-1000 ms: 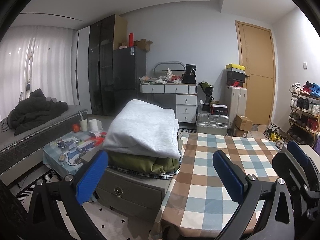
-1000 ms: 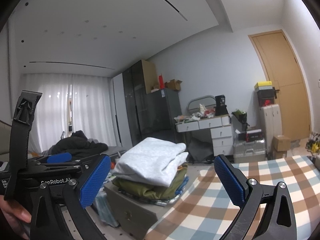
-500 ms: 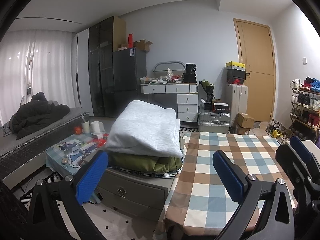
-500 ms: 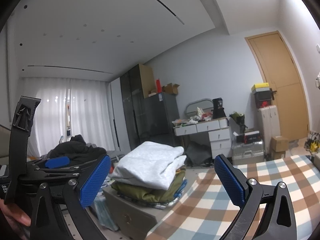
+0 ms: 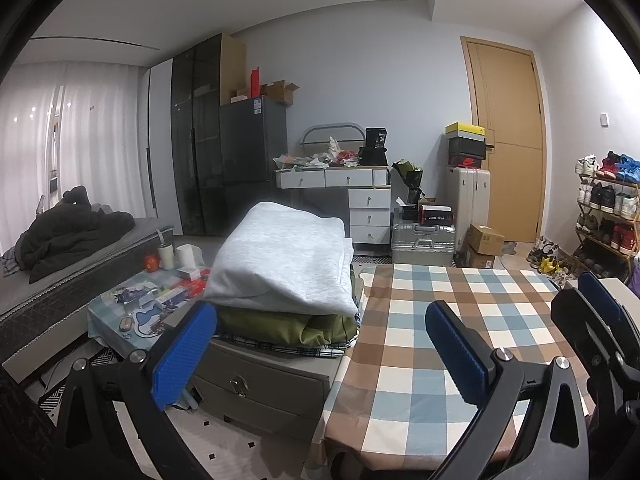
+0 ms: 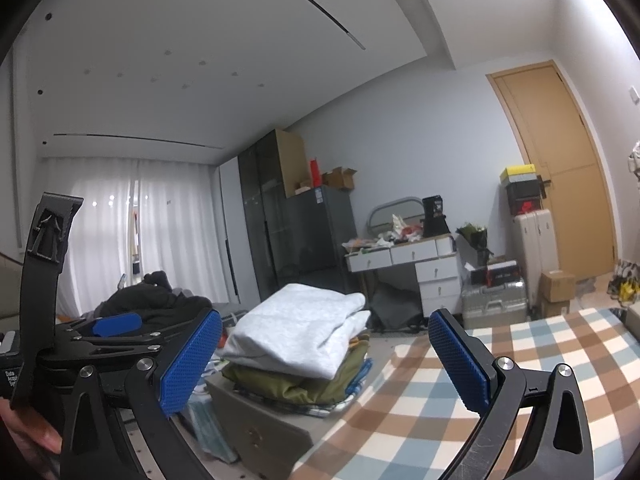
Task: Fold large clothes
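Note:
A folded light grey garment (image 5: 284, 256) tops a stack of folded clothes, with an olive one (image 5: 288, 326) under it, on a grey drawer cabinet (image 5: 256, 384). The stack also shows in the right wrist view, grey garment (image 6: 300, 328) uppermost. My left gripper (image 5: 320, 352) stands open and empty, held back from the stack above the checked tablecloth (image 5: 452, 320). Open and empty too is my right gripper (image 6: 324, 356), tilted up toward the room. The left gripper's body (image 6: 100, 340) appears at the left of the right wrist view, a hand (image 6: 28, 436) on it.
The checked table (image 6: 520, 352) fills the lower right. A low table with clutter (image 5: 148, 296) and a bed with dark bedding (image 5: 68, 236) lie left. Behind are a dark wardrobe (image 5: 200, 140), white dresser (image 5: 360, 196), suitcases (image 5: 424, 236), a shoe rack (image 5: 608, 208) and a door (image 5: 508, 136).
Both cameras have drifted slightly; the right wrist view has tilted further up toward the ceiling. Both grippers stay open and the clothes stack has not moved.

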`<state>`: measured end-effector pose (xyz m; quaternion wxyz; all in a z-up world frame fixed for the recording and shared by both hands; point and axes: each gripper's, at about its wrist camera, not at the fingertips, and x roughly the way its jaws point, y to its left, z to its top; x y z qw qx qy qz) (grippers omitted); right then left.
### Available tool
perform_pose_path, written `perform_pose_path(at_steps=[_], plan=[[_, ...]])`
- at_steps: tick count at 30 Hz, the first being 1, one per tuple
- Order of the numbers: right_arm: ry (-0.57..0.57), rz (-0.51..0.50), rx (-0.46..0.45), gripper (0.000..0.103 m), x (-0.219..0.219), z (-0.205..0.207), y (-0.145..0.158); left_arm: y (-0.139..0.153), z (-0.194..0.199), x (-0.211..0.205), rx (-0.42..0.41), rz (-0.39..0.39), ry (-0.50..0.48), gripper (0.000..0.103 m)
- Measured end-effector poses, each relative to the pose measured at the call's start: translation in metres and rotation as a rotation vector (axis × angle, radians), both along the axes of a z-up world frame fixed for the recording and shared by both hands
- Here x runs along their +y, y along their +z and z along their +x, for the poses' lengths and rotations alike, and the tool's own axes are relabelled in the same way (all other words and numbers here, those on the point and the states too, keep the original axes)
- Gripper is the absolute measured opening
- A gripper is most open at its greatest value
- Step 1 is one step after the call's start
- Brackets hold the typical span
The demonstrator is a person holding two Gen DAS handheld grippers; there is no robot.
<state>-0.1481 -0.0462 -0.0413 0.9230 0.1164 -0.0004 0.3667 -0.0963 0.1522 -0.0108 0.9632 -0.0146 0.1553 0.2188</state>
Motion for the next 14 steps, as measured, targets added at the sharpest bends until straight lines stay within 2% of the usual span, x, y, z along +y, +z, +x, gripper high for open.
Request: perform_pose_path(at_steps=[14], plan=[[-0.007, 0.014, 0.018, 0.103, -0.0053, 0.0022, -0.0012, 0.0021, 0.0017, -0.008, 0.002, 0.024, -0.01, 0.102]])
